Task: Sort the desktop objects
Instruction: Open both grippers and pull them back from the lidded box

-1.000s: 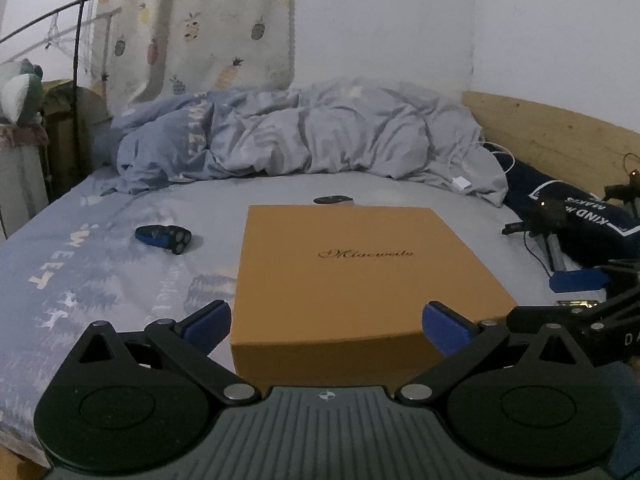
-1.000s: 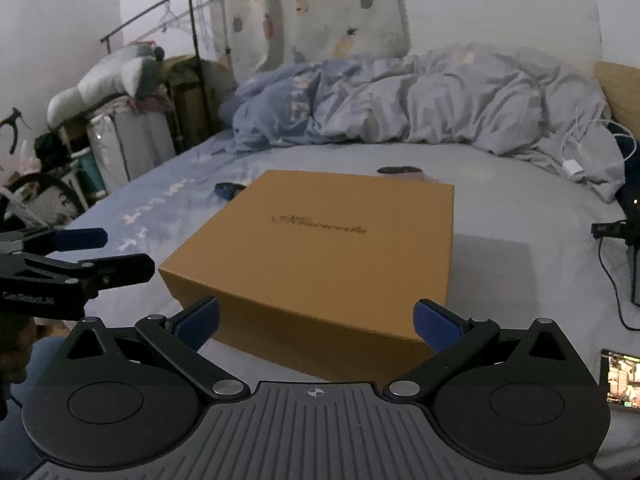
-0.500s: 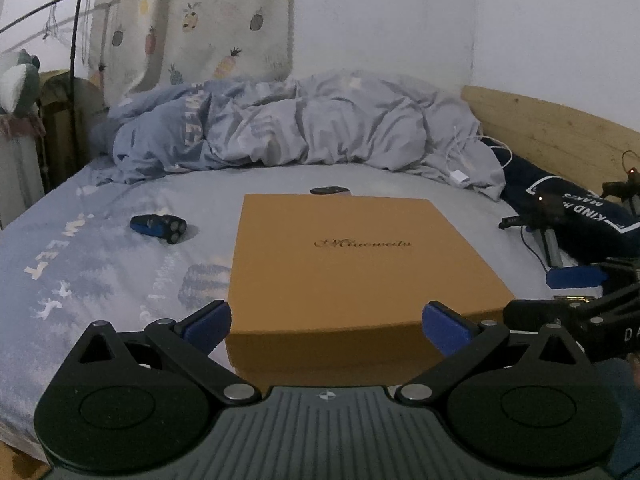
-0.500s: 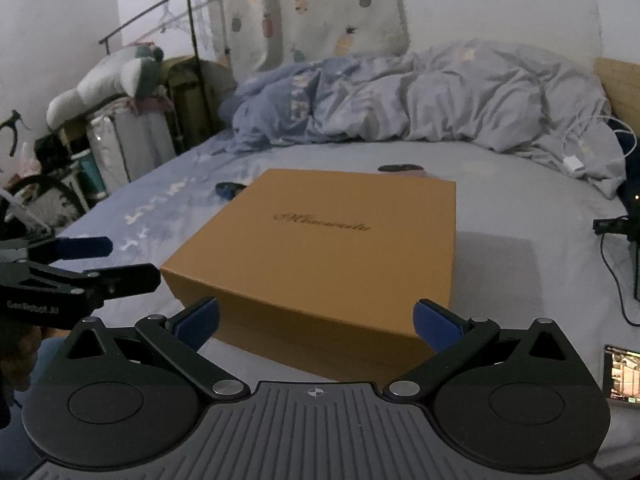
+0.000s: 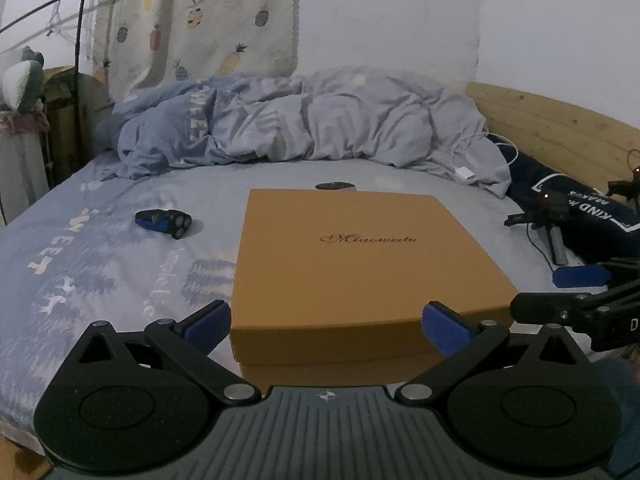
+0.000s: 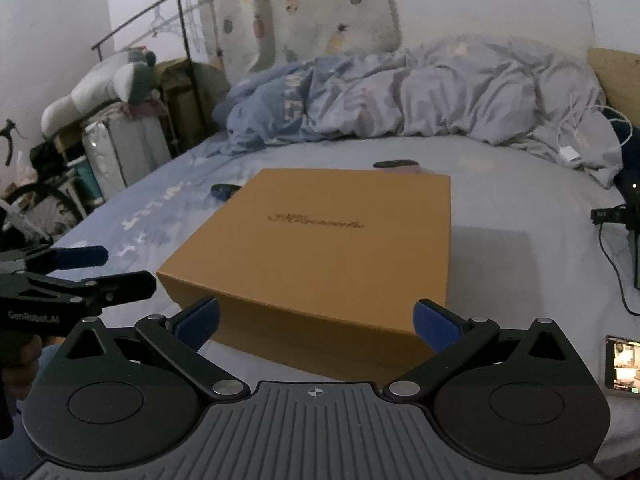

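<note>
1. Cardboard, in the form of a flat square mustard-yellow gift box [image 5: 360,256] with a lid and dark script lettering on top, is lying closed near the front edge of the bed [image 5: 100,280], roughly midway along that edge.
2. A blue and black three-head electric shaver [image 5: 164,223] is lying on the pale blue printed bedsheet to the box's left, well apart from it; in the right wrist view only its end is peeking out past the box's far left corner [image 6: 224,191].
3. A small dark oval object [image 5: 335,186] is sitting just beyond the box's far edge; I cannot tell what it is.
4. The left gripper [image 5: 326,322] is hovering at the box's near edge with its jaws spread wide, the blue pads [image 5: 208,322] flanking the front of the box without touching it.
5. The right gripper [image 6: 316,320] is hovering the same way, jaws wide and holding nothing, facing the box's near corner.
6. A crumpled grey-blue duvet [image 5: 304,120] is piled along the far side of the bed, below a pineapple-print curtain [image 5: 192,20].
7. A wooden headboard [image 5: 552,132] is running along the right edge, with a navy printed pillow [image 5: 580,208] in front of it.
8. A lit phone [image 6: 622,366] is lying at the bed's near right corner.
</note>
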Tool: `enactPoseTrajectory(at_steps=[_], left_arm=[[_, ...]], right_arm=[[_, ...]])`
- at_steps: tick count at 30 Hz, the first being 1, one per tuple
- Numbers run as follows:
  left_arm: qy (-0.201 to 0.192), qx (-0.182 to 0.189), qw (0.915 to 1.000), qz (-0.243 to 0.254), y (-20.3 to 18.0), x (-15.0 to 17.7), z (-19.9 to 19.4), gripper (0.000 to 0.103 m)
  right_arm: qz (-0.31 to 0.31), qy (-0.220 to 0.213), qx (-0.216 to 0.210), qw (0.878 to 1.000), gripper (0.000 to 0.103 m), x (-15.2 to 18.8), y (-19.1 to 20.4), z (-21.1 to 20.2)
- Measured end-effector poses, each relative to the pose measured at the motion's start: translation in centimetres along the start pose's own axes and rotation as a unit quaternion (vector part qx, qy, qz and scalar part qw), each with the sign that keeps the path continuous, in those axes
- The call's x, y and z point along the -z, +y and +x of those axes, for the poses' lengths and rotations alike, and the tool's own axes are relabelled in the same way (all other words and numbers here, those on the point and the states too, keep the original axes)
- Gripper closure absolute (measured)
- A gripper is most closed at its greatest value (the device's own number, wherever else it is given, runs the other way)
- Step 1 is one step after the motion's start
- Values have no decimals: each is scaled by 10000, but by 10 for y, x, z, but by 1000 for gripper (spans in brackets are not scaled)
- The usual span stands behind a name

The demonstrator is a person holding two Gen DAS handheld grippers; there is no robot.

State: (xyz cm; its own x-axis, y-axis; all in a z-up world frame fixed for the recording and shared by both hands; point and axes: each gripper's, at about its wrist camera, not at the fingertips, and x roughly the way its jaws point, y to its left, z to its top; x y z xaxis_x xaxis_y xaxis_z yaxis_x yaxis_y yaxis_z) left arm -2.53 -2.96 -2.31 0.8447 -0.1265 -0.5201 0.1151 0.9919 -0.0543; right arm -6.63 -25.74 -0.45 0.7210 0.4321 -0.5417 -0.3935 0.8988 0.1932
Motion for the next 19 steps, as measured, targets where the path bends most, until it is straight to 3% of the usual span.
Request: enactPoseTrajectory(at_steps=[19], left_arm=[[-4,15,10000,-27,1,0,0,0]], right_arm=[[34,64,7,10000,0,3,0,3]])
